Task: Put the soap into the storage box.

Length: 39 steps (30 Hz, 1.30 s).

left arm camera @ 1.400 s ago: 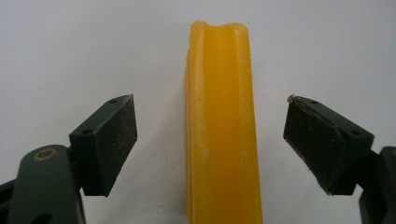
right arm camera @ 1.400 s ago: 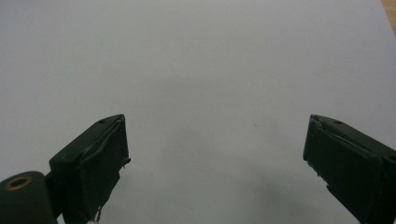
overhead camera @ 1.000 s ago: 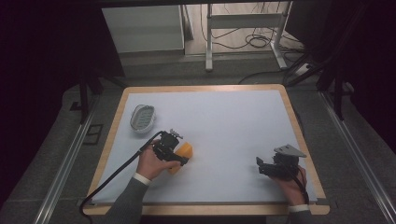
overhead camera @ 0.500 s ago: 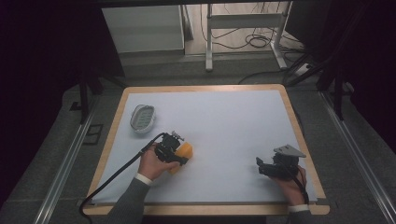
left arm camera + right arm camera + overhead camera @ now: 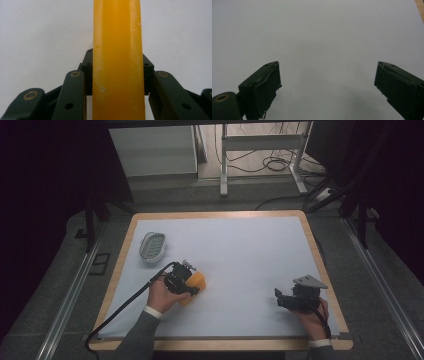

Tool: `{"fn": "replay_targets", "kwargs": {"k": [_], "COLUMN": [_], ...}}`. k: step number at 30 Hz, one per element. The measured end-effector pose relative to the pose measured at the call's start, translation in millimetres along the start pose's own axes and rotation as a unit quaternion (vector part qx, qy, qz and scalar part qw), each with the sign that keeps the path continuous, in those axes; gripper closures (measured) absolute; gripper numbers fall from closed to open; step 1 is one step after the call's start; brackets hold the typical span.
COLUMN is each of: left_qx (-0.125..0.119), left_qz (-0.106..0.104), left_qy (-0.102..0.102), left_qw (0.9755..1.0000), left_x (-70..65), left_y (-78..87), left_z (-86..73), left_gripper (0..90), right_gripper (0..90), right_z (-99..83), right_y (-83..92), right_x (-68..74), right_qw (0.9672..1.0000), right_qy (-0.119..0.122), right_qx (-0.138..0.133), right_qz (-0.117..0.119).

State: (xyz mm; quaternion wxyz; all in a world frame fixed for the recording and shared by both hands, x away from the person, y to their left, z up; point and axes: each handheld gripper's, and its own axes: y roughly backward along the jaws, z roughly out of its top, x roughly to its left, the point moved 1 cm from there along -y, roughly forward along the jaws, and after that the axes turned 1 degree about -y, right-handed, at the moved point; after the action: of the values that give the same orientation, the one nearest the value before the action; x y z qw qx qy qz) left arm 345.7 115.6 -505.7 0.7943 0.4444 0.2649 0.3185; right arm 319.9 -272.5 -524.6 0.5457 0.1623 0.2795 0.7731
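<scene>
Now the left gripper [image 5: 186, 281] pinches an orange block [image 5: 117, 60] by its two flat sides, at the left part of the counter [image 5: 250, 245], near a small oval dish [image 5: 152, 246]. It looks light and slightly soft, maybe a sponge or soap, so a hold across the flat sides seems best. Far right, the right gripper [image 5: 292, 299] rests with its jaws spread, empty.

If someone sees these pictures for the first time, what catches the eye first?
The orange block, bright against the pale table, clamped in the left gripper near the table's left front. Next, the right gripper at the right front, jaws wide open, and a small oval dish at the left.
</scene>
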Motion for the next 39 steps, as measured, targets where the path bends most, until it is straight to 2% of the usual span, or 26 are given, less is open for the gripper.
{"fn": "replay_targets", "kwargs": {"k": [5, 18, 35, 39], "left_qx": [0.004, -0.013, -0.018, -0.024], "left_qz": [-0.009, -0.020, -0.024, -0.019], "left_qy": [0.002, 0.010, 0.029, 0.037], "left_qw": [0.9999, 0.9997, 0.9991, 0.9989], "left_x": [2.9, 14.8, 35.4, 40.6], "left_y": [2.8, 22.6, 32.6, 35.2], "left_z": [-0.3, -2.7, -5.7, -6.7], "left_gripper": [61.1, 61.1, 61.2, 61.2], "right_gripper": [6.6, 6.6, 6.6, 6.6], "right_z": [0.1, 0.6, 0.3, 0.3], "right_y": [0.8, 2.2, 1.9, 1.8], "right_x": [-1.3, -0.6, -1.2, -0.9], "right_qw": [1.0000, 0.9999, 1.0000, 0.9999], "right_qy": [-0.001, 0.005, 0.005, 0.006], "right_qx": [-0.002, -0.008, -0.007, -0.007], "right_qz": [0.000, 0.005, 0.004, 0.004]}}
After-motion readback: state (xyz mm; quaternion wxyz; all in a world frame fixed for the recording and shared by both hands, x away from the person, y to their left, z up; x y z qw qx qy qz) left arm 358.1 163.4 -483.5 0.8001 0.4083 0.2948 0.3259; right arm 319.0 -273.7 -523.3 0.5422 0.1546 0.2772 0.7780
